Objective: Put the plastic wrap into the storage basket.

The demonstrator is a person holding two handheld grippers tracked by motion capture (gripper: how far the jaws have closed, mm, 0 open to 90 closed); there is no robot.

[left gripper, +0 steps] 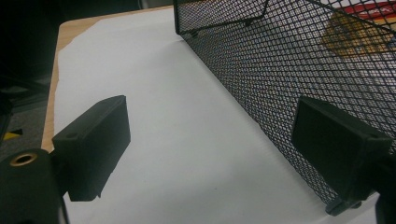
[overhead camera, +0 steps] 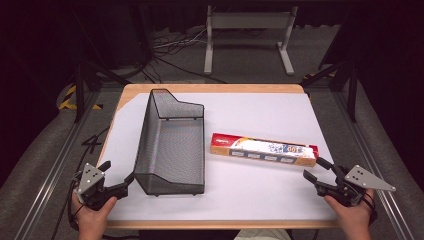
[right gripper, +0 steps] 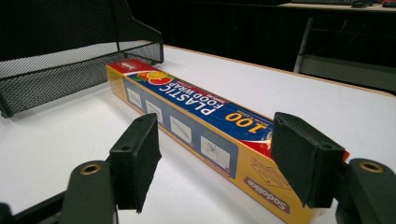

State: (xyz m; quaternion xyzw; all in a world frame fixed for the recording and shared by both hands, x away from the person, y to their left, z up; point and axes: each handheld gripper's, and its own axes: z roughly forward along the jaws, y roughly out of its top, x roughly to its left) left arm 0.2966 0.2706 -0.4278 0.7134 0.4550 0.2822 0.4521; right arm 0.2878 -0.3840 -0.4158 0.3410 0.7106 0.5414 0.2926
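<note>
The plastic wrap box [overhead camera: 263, 149] lies flat right of the mesh basket [overhead camera: 170, 145], bare tabletop [overhead camera: 250, 190] before it. The right hand-held gripper [overhead camera: 315, 169], jaws spread, straddles the box's near end without pinching it. The left hand-held gripper [overhead camera: 116, 176], also spread, sits at the basket's near left corner.

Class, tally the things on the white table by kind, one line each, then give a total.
Black wire mesh basket: 1
Plastic food wrap box: 1
Total: 2

Long plastic food wrap box [overhead camera: 263, 149], flat on table, beside mesh basket [overhead camera: 170, 145]
</note>
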